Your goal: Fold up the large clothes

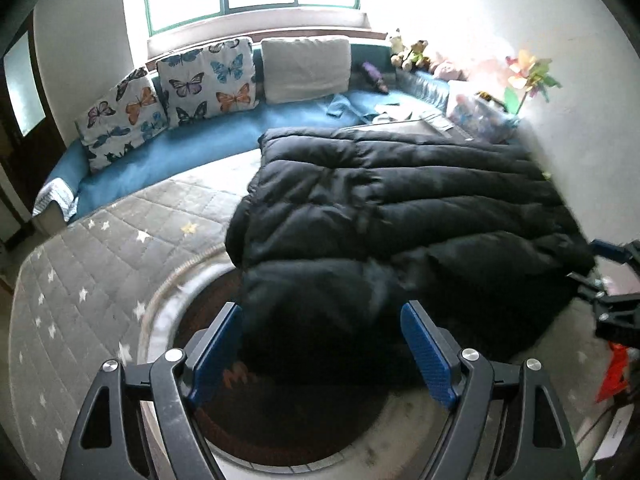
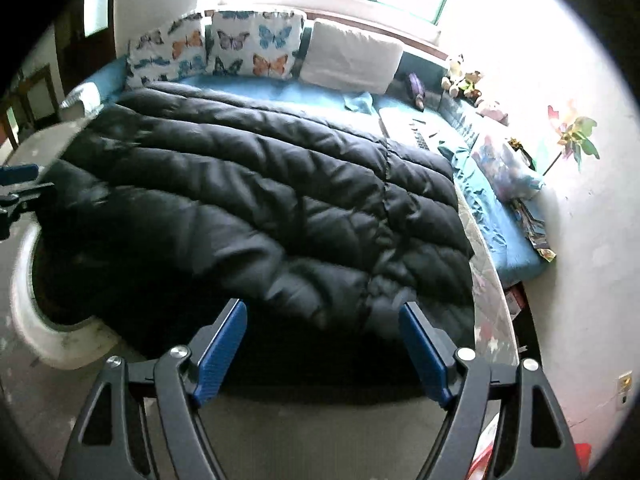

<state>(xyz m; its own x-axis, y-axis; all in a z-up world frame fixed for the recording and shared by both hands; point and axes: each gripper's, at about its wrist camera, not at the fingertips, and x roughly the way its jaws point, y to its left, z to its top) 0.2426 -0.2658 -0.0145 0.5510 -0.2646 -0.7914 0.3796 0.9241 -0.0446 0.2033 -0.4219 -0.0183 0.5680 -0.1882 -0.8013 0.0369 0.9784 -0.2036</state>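
Note:
A large black quilted puffer coat (image 1: 400,216) lies spread on a grey star-patterned mattress (image 1: 100,264); it also fills the right wrist view (image 2: 256,200). Its near edge hangs over the mattress front. My left gripper (image 1: 322,316) is open and empty, its blue pads on either side of the coat's near left edge. My right gripper (image 2: 322,314) is open and empty just in front of the coat's near right edge. The right gripper shows at the left view's right edge (image 1: 612,280); the left gripper shows at the right view's left edge (image 2: 16,188).
A blue bench (image 1: 192,140) behind the mattress carries butterfly cushions (image 1: 208,76) and a white cushion (image 1: 306,68). Stuffed toys (image 1: 412,54) and a paper pinwheel (image 1: 528,76) stand at the right. A round rug (image 1: 280,420) with a pale rim lies on the floor below.

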